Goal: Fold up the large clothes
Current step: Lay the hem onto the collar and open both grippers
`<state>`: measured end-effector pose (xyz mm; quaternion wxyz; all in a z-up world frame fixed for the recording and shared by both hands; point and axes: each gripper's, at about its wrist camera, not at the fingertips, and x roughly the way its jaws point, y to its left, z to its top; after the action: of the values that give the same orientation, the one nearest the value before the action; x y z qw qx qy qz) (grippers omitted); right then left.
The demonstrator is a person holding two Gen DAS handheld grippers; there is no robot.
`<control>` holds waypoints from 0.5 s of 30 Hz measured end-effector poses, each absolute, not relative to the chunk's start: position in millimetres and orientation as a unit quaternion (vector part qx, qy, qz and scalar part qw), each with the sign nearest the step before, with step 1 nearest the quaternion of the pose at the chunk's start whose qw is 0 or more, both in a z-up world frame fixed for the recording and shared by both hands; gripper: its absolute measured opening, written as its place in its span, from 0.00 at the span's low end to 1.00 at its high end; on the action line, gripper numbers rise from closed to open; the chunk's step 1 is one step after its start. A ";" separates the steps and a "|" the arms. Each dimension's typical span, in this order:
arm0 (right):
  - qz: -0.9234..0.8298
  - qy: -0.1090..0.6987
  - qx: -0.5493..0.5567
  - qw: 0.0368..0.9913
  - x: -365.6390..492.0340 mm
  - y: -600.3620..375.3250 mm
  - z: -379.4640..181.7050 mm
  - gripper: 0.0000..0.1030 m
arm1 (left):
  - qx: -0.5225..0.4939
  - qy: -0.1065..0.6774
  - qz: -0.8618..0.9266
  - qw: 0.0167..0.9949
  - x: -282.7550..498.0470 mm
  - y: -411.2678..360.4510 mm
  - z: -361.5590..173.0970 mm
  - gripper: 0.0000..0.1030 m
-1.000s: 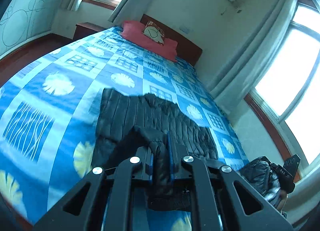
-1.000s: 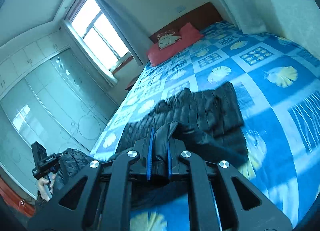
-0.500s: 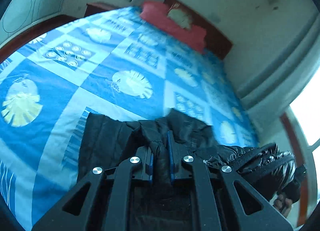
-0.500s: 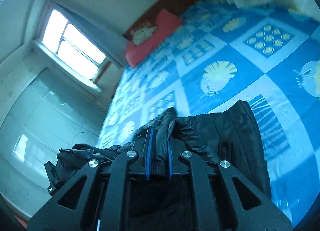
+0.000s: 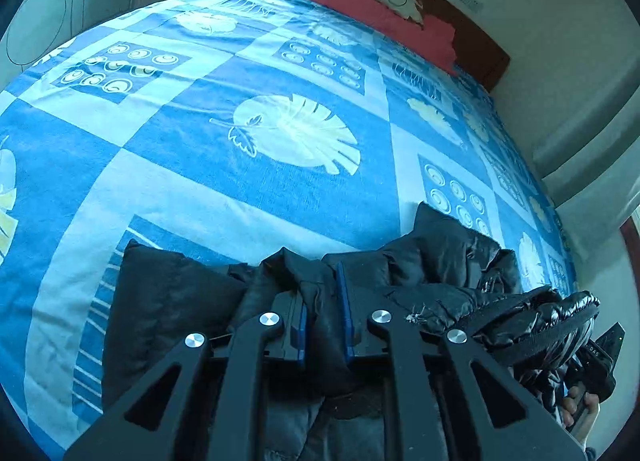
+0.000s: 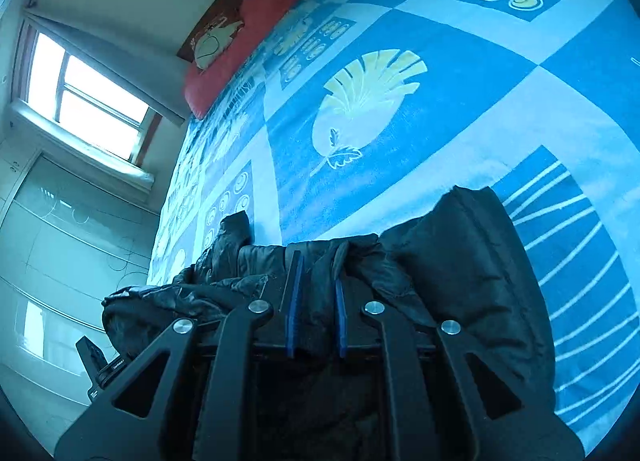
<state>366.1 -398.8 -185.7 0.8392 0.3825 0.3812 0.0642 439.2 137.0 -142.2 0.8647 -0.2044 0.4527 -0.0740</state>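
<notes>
Left wrist view shows the left tool (image 5: 323, 301) clamped on a bunched ridge of the black puffer jacket (image 5: 172, 301), blue pads pressed against the fabric from both sides. Ahead of the tool and just below it, the rest of the jacket lies on the bed (image 5: 200, 165), its long axis running crosswise to the fingers. Off to this tool's right, the right tool (image 5: 600, 357) is held at the jacket's far end.

Right wrist view has the right tool (image 6: 316, 301) likewise closed on a fold of the jacket (image 6: 472, 261), with the left tool (image 6: 100, 365) visible at its left. Each hand holds its own end of one edge, so neither is nearer. Judging by this, the carried edge wants laying forward over the part resting on the bed, both tools travelling together to keep the fold line straight.
</notes>
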 end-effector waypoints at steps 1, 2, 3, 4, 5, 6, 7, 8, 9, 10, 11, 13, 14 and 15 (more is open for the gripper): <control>0.068 0.378 0.380 0.841 364.3 -398.8 -182.7 0.19 | -0.210 0.449 -0.079 0.865 438.3 137.3 -139.3 0.16; 0.072 0.376 0.380 0.842 361.8 -399.8 -178.8 0.22 | -0.216 0.444 -0.085 0.865 437.2 138.6 -135.5 0.19; 0.074 0.373 0.380 0.843 359.1 -401.4 -174.3 0.23 | -0.232 0.438 -0.094 0.863 433.6 143.6 -129.1 0.22; 0.080 0.364 0.384 0.844 354.9 -404.6 -168.4 0.32 | -0.247 0.435 -0.100 0.860 433.4 146.4 -126.3 0.28; 0.089 0.351 0.393 0.845 350.3 -408.7 -162.6 0.53 | -0.283 0.428 -0.117 0.850 429.7 155.0 -120.7 0.41; 0.091 0.338 0.398 0.848 347.2 -411.8 -156.0 0.63 | -0.306 0.421 -0.126 0.845 428.4 159.2 -117.3 0.56; 0.086 0.318 0.397 0.857 339.2 -415.8 -146.2 0.68 | -0.334 0.408 -0.131 0.840 424.9 166.7 -111.0 0.61; 0.086 0.306 0.395 0.862 335.0 -418.1 -138.8 0.68 | -0.350 0.389 -0.125 0.843 420.1 173.9 -102.6 0.66; 0.087 0.293 0.390 0.869 327.8 -420.5 -128.7 0.68 | -0.358 0.372 -0.119 0.848 415.5 179.3 -94.0 0.67; 0.083 0.288 0.387 0.872 323.7 -420.5 -124.4 0.68 | -0.362 0.358 -0.121 0.852 411.8 181.9 -86.6 0.68; 0.078 0.283 0.380 0.877 317.7 -417.8 -118.1 0.66 | -0.361 0.348 -0.126 0.856 408.5 180.9 -80.7 0.68; 0.074 0.294 0.351 0.886 316.4 -404.9 -111.8 0.54 | -0.333 0.349 -0.130 0.866 403.8 168.9 -74.1 0.67; 0.068 0.309 0.322 0.892 319.4 -392.8 -109.9 0.49 | -0.303 0.357 -0.137 0.873 402.7 155.9 -72.8 0.68; 0.063 0.322 0.298 0.896 323.8 -381.8 -109.3 0.49 | -0.278 0.365 -0.140 0.877 403.0 145.0 -73.0 0.68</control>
<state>323.8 -381.8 -109.3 0.8963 0.2980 0.3222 0.0634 403.0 145.0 -73.0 0.8773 -0.2782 0.3651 -0.1402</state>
